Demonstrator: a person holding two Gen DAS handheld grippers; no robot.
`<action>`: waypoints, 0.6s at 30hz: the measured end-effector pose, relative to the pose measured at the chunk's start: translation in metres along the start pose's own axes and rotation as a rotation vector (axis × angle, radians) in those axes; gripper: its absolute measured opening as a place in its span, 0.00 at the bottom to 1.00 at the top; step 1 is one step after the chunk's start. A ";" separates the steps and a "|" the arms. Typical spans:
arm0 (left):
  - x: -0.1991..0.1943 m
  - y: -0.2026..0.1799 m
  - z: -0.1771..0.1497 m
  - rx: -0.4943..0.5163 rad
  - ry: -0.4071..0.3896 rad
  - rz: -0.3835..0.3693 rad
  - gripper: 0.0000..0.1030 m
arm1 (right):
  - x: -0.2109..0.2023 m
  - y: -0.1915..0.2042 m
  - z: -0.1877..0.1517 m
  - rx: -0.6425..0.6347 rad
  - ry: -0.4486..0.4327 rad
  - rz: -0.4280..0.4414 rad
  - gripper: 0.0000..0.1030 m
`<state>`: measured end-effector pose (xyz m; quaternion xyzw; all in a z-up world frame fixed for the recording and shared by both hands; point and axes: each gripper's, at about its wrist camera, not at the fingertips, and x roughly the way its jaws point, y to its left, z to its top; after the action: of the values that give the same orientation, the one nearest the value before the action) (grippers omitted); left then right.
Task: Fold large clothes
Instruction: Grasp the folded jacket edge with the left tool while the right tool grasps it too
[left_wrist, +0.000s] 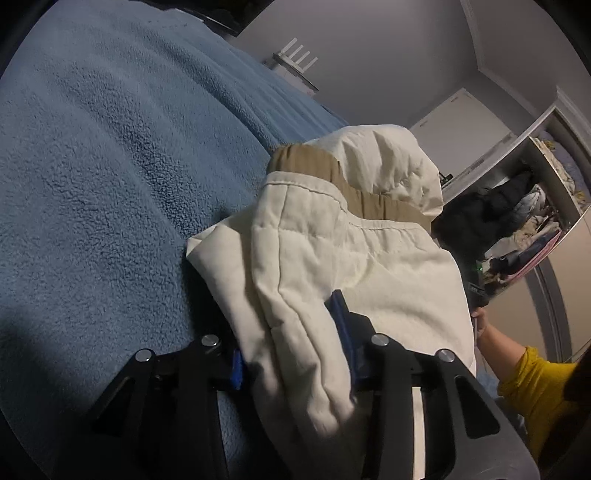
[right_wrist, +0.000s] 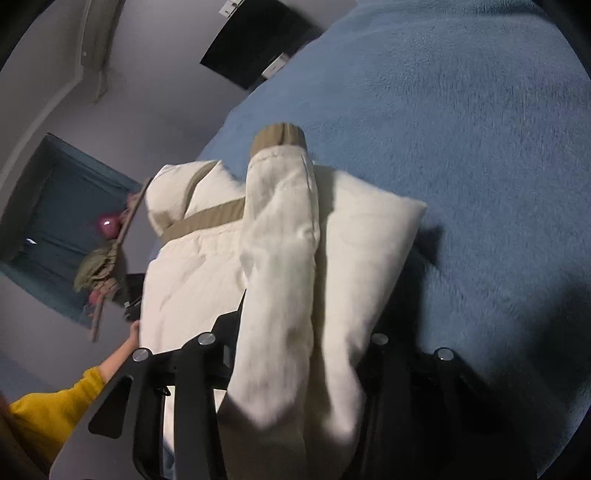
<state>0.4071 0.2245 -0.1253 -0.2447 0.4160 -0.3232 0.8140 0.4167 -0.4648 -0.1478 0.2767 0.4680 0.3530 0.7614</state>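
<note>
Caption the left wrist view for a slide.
Left hand-held gripper clamps a cream quilted jacket with tan collar above a blue fleece blanket.

Blue fleece blanket (left_wrist: 110, 155) covers the bed, filling the left of the left wrist view. Pale grey walls (left_wrist: 369, 62). Open wardrobe (left_wrist: 532, 206) at right, stuffed with dark and mixed clothing. Right wrist view: dark screen (right_wrist: 258, 40) at top, teal panel (right_wrist: 62, 206) at left. Dim light.
</note>
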 end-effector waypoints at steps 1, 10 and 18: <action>0.006 -0.002 0.002 0.007 0.009 0.011 0.37 | 0.006 -0.003 0.003 0.017 0.010 0.000 0.36; 0.002 -0.051 0.005 0.130 0.025 0.178 0.16 | 0.005 0.052 -0.002 -0.151 -0.085 -0.215 0.16; -0.033 -0.128 -0.002 0.249 -0.026 0.191 0.12 | -0.046 0.126 -0.042 -0.291 -0.208 -0.272 0.11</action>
<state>0.3494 0.1628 -0.0239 -0.1054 0.3836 -0.2904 0.8703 0.3286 -0.4221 -0.0462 0.1329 0.3642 0.2804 0.8781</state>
